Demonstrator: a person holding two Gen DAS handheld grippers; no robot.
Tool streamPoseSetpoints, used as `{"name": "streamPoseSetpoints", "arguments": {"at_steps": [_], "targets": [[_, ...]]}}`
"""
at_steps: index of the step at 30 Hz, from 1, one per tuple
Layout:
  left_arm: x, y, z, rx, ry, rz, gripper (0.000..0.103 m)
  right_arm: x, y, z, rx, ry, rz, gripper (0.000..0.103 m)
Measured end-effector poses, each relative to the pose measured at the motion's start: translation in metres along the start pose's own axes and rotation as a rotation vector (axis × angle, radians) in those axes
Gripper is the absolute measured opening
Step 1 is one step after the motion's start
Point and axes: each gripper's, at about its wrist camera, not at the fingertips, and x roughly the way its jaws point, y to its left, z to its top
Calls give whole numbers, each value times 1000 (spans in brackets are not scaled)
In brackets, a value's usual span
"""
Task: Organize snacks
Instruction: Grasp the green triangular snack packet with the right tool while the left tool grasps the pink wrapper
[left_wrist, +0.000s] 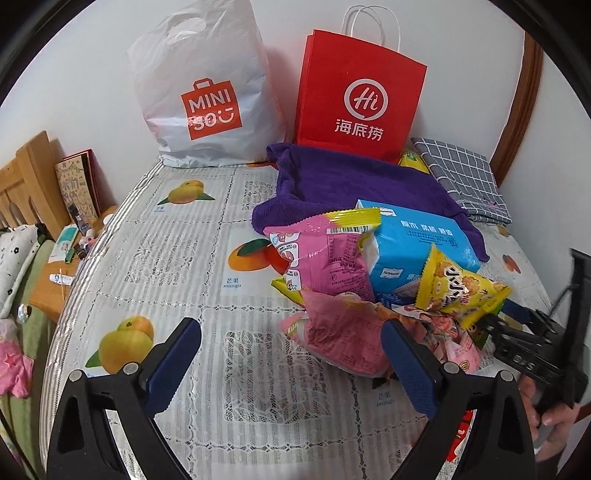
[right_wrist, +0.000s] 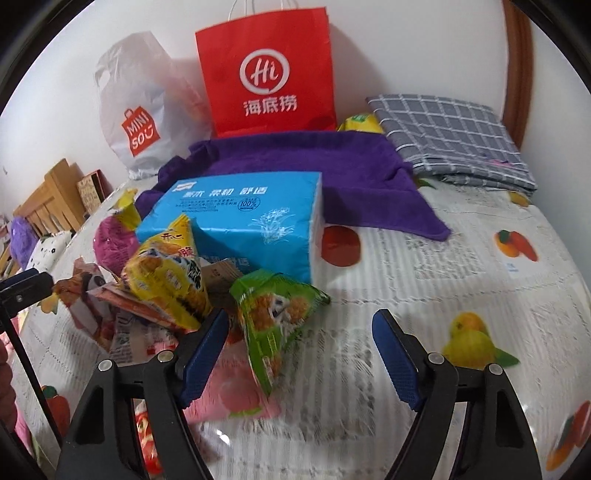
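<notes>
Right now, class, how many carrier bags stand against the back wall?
2. The white plastic bag stands on the left; the red paper bag stands to its right, behind the purple towel. Nothing suggests another hidden there.

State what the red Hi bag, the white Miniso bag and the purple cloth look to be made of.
Red bag: likely matte paper, with crisp flat panels and twisted cord handles.
White bag: thin plastic film, crinkled, faintly glossy, with a die-cut handle hole.
Purple cloth: seemingly soft terry or microfibre, fuzzy, dull and limply draped.
</notes>
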Motion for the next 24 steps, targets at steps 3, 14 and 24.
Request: {"name": "streamPoseSetpoints", "arguments": {"at_steps": [3, 14, 24], "targets": [[3, 0, 0, -1, 1, -15, 98, 12, -2, 3, 8, 25, 22, 69], [23, -16, -1, 18, 42, -113, 98, -21, -32, -9, 57, -23, 73, 28], [49, -31, -8, 54, 98, -127, 98, -25, -52, -22, 79, -15, 37, 27]]}}
